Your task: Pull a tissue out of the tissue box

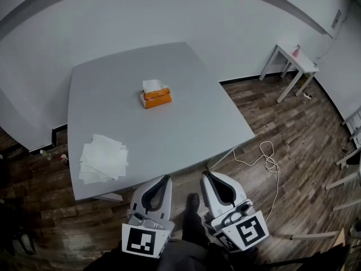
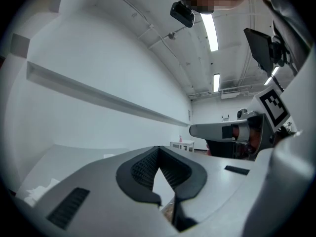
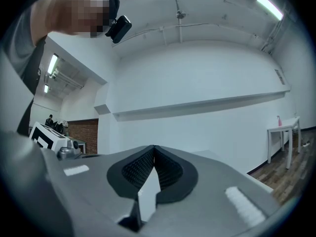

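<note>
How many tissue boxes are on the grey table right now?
1: the orange tissue box sits near the middle of the table, with a white tissue standing up from it. Nothing looks hidden.

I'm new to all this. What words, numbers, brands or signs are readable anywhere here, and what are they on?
No words or numbers can be read in any view.
Orange tissue box: any print is too small to read.
Marker cube on the left gripper: a black-and-white square pattern, no letters.
Marker cube on the right gripper: the same kind of pattern, no letters.
</note>
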A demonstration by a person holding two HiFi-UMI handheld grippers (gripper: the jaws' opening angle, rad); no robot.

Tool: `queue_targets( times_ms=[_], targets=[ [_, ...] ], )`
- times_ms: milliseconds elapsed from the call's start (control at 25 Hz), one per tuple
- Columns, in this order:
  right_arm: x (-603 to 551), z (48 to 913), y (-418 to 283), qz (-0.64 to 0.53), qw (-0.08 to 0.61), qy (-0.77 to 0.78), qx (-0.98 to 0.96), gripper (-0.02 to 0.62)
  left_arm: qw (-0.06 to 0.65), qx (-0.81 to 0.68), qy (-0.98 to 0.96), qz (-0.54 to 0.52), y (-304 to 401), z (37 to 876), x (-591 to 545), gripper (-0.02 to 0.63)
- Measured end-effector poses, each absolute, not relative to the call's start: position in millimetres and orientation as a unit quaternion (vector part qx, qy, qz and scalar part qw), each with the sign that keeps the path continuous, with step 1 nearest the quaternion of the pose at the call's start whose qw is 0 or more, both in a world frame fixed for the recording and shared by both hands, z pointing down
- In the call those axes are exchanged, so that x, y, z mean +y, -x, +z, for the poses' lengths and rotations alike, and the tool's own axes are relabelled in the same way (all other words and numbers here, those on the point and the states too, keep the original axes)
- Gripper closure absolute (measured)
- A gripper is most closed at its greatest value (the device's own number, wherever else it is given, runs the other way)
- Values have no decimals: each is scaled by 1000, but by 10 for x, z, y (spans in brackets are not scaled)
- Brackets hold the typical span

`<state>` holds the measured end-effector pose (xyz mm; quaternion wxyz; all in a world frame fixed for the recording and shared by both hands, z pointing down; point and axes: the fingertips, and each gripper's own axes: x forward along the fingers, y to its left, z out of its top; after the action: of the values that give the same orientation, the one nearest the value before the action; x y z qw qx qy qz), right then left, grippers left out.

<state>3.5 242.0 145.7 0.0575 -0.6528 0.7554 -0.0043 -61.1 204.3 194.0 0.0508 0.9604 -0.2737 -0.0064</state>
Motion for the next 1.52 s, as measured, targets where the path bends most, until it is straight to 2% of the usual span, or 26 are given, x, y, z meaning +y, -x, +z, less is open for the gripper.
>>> queue_targets(
  times_ms=[240, 520, 760, 1120, 1520],
  targets=[
    [1777, 1565, -631, -8, 73, 630, 773, 592, 45, -305, -951, 20, 93, 2092, 1477, 606],
    [927, 2001, -1330, -73, 61, 562, 822, 592, 37, -374, -925, 49, -678, 2195, 627, 606],
    [347, 2084, -1624, -97, 64, 492, 863, 592, 34, -417, -906, 69, -1123, 2143, 137, 606],
    [-392, 1961, -1692, -80, 64, 452, 886, 592, 33, -456, -887, 58, -1150, 2016, -432, 606],
    [-1255, 2442, -1529, -104, 17, 442, 891, 591, 88, -457, -883, 57, -1095, 2519, -1329, 606]
  ],
)
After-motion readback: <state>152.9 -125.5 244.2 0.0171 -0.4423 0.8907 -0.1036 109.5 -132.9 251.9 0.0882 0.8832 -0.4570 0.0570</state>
